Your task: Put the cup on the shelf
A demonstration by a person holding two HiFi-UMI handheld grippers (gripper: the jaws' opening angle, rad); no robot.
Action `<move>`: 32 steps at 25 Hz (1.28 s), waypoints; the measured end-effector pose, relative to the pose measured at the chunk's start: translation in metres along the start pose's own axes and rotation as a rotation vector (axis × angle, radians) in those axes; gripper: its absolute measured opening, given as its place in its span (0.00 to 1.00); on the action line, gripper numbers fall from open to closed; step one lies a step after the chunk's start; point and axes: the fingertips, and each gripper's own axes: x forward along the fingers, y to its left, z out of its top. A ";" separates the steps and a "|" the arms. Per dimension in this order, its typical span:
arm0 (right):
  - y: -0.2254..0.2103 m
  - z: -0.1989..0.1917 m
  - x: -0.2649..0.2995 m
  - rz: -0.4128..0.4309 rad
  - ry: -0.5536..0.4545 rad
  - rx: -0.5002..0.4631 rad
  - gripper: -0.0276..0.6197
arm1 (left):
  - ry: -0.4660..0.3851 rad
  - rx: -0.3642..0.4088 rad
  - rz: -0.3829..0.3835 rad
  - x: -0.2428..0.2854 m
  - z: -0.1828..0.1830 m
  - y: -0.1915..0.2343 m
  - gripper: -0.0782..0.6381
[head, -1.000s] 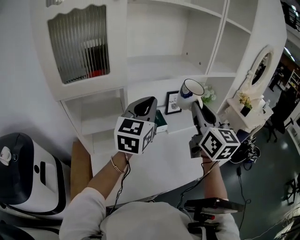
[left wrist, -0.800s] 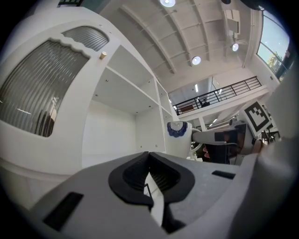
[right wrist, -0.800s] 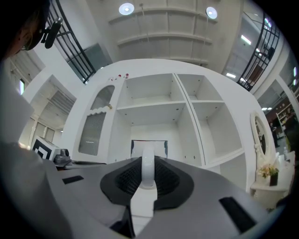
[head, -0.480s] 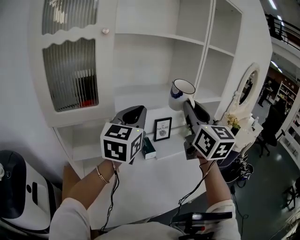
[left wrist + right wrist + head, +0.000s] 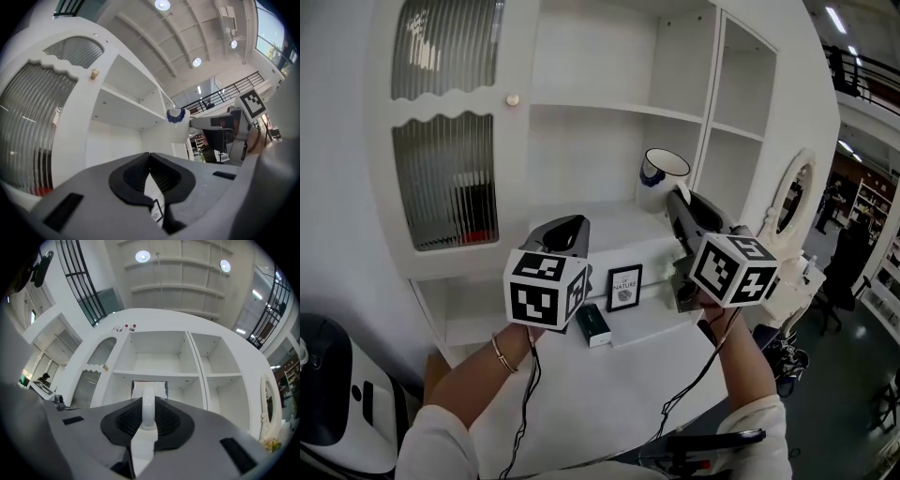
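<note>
The cup (image 5: 662, 175) is white with a dark blue rim. My right gripper (image 5: 675, 195) is shut on its handle (image 5: 148, 408) and holds it tilted in the air, in front of the white shelf unit (image 5: 609, 108). The cup also shows from the side in the left gripper view (image 5: 177, 123). It hangs just below the middle shelf board (image 5: 619, 111). My left gripper (image 5: 562, 230) is shut with nothing in it, lower and to the left of the cup. In the right gripper view the cup body (image 5: 149, 389) sits beyond the jaws, before the open compartments (image 5: 157, 357).
A small framed picture (image 5: 624, 288) and a dark book (image 5: 593, 325) lie on the white desk surface (image 5: 628, 375). A ribbed-glass cabinet door (image 5: 445, 183) with a round knob (image 5: 514, 99) stands at the left. A narrower shelf column (image 5: 736, 150) is at the right. A white appliance (image 5: 337, 412) sits low left.
The view has tilted upward and more of the upper shelves shows. My right gripper has carried the cup higher, toward the shelf compartment. My left gripper stays shut and keeps its place beside it.
</note>
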 end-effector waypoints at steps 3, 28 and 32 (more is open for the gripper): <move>-0.001 0.016 0.008 0.007 -0.015 -0.005 0.16 | -0.013 -0.001 0.010 0.003 0.015 0.004 0.12; -0.046 0.129 0.061 0.014 -0.072 -0.067 0.16 | -0.103 0.017 0.035 0.041 0.099 0.001 0.12; -0.060 0.144 0.074 0.006 -0.085 -0.057 0.16 | -0.110 0.023 0.047 0.043 0.105 0.001 0.12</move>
